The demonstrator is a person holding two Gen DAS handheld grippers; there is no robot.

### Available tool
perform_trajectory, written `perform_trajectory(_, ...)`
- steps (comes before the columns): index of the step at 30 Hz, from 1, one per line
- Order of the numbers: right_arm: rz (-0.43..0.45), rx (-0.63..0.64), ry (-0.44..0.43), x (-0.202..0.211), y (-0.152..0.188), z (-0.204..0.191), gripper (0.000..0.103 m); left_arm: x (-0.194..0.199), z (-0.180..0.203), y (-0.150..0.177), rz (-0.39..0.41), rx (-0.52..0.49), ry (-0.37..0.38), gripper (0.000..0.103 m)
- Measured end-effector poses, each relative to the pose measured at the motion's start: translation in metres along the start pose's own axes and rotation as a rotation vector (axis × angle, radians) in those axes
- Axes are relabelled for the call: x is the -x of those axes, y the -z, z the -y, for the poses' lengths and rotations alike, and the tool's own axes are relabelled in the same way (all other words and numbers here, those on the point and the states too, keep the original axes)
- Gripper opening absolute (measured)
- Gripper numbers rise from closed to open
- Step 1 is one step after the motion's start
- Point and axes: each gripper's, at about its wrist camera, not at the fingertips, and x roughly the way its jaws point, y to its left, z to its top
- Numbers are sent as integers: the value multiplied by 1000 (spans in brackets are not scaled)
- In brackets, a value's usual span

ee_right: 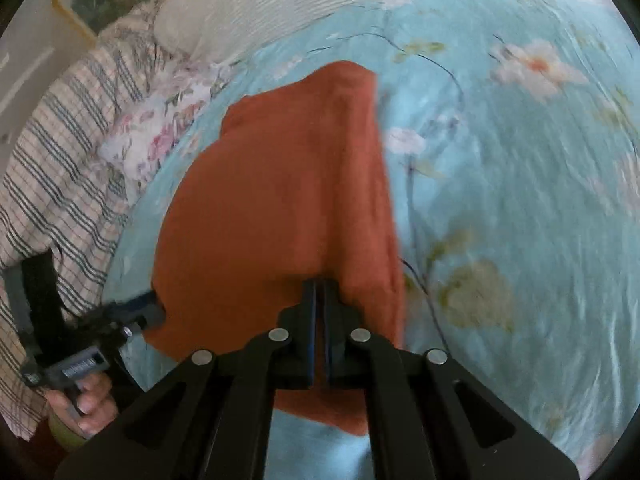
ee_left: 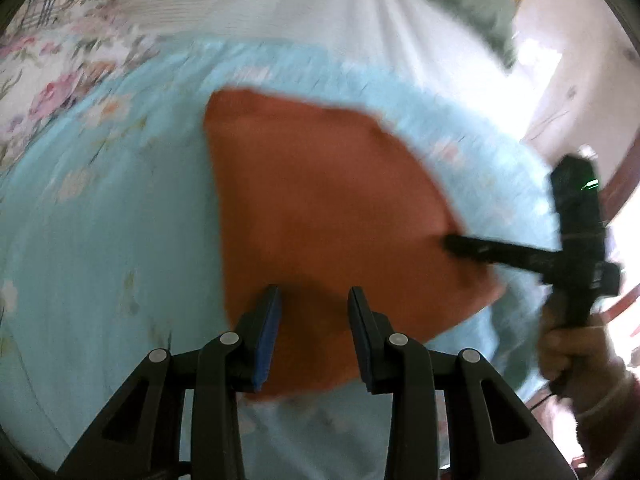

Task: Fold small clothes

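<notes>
An orange-brown cloth (ee_left: 320, 200) lies on a light blue floral bedsheet (ee_left: 100, 220). My left gripper (ee_left: 314, 300) is open, its fingers over the near edge of the cloth. In the right wrist view my right gripper (ee_right: 319, 284) is shut on the near edge of the cloth (ee_right: 272, 200), which is lifted and drapes from the jaws. The right gripper also shows in the left wrist view (ee_left: 450, 245), pinching the cloth's right edge. The left gripper appears at the lower left of the right wrist view (ee_right: 154, 306), at the cloth's left corner.
A white ribbed pillow (ee_left: 280, 0) and a floral pillow (ee_right: 160, 136) lie at the bed's far end. A striped checked blanket (ee_right: 52, 184) is at the left. A green cloth (ee_left: 472, 0) lies at the far right. The bed's edge and a wooden frame (ee_left: 624, 184) run on the right.
</notes>
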Motion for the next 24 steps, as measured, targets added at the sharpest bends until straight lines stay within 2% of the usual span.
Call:
perform_trajectory(2, 11, -11, -8, 1, 3, 4, 0, -7, 2, 12, -9, -8, -31, 35)
perform_trajectory(6, 19, 29, 42, 4, 5, -6, 0, -5, 10, 17, -1, -16, -71, 35)
perform_trajectory(11, 4, -30, 13, 5, 7, 1, 0, -6, 2, 21, -6, 7, -56, 35)
perform_trajectory(12, 6, -28, 12, 8, 5, -2, 4, -7, -1, 20, -8, 15, -52, 35)
perform_trajectory(15, 50, 28, 22, 19, -10, -18, 5, -3, -1, 19, -8, 31, -47, 35)
perform_trajectory(16, 58, 22, 28, 20, -17, -19, 10, 0, -1, 19, -5, 34, -47, 35)
perform_trajectory(17, 64, 10, 42, 19, -23, -17, 30, 2, 0, 18, 0, 36, -43, 35)
perform_trajectory(19, 99, -9, 71, 15, -39, -11, 61, 6, 0, 16, 9, 44, -32, 35)
perform_trajectory(21, 117, -39, 66, 8, -51, -1, 60, 8, 0, 14, 9, 52, -36, 35)
perform_trajectory(23, 103, -53, 52, -2, -60, 4, 50, 12, -3, 12, 16, 66, -39, 34)
perform_trajectory(24, 89, -58, 54, -9, -65, 7, 48, 16, -5, 10, 33, 74, -41, 34)
